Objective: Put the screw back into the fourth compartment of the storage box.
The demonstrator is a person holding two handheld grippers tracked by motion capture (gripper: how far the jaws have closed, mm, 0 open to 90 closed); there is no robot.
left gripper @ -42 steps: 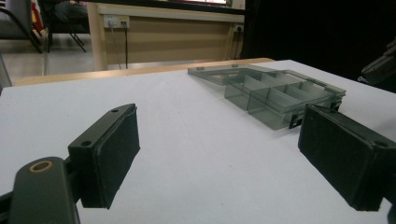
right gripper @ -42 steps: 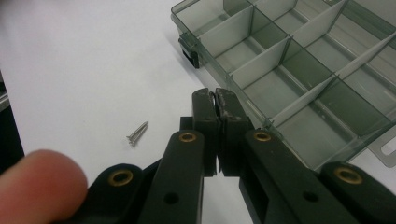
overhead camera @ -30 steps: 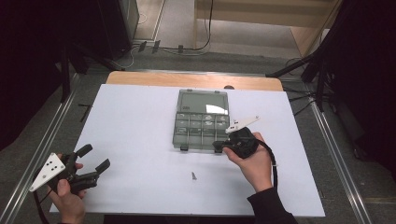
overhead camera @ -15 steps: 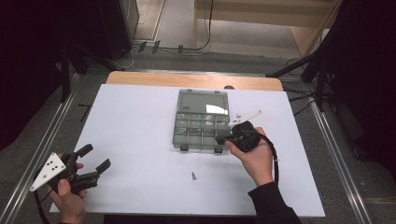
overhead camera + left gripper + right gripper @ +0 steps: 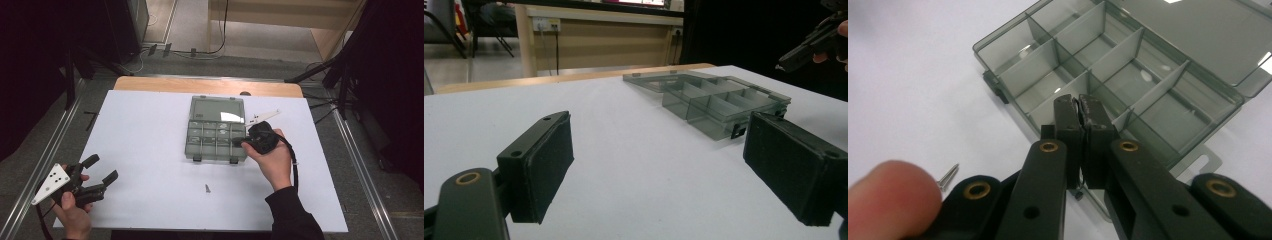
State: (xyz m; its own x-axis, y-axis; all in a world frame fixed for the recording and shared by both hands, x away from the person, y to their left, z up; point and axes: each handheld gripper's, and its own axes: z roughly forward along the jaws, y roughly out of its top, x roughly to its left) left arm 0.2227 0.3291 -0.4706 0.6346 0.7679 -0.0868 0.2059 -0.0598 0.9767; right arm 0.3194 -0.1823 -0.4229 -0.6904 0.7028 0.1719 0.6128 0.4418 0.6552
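Observation:
A smoky clear compartment box (image 5: 216, 132) (image 5: 719, 100) (image 5: 1128, 65) lies open in the middle of the white table, its lid (image 5: 218, 109) folded flat on the far side. My right gripper (image 5: 240, 141) (image 5: 1078, 102) hovers over the box's right front compartments with its pads pressed together. I cannot tell whether anything thin is pinched between them. It also appears far off as the right gripper (image 5: 804, 47). A small screw (image 5: 207, 188) (image 5: 948, 176) lies on the table in front of the box. My left gripper (image 5: 102, 167) (image 5: 659, 165) rests at the near left corner, open and empty.
The white table top (image 5: 150, 130) has a wooden strip (image 5: 200, 85) along its far edge. Metal rails run along both sides of the table. Stands and cables sit on the floor beyond it.
My right gripper has drifted a little farther from the person, from the box's front right corner to over its compartments, staying shut. The left gripper has not moved.

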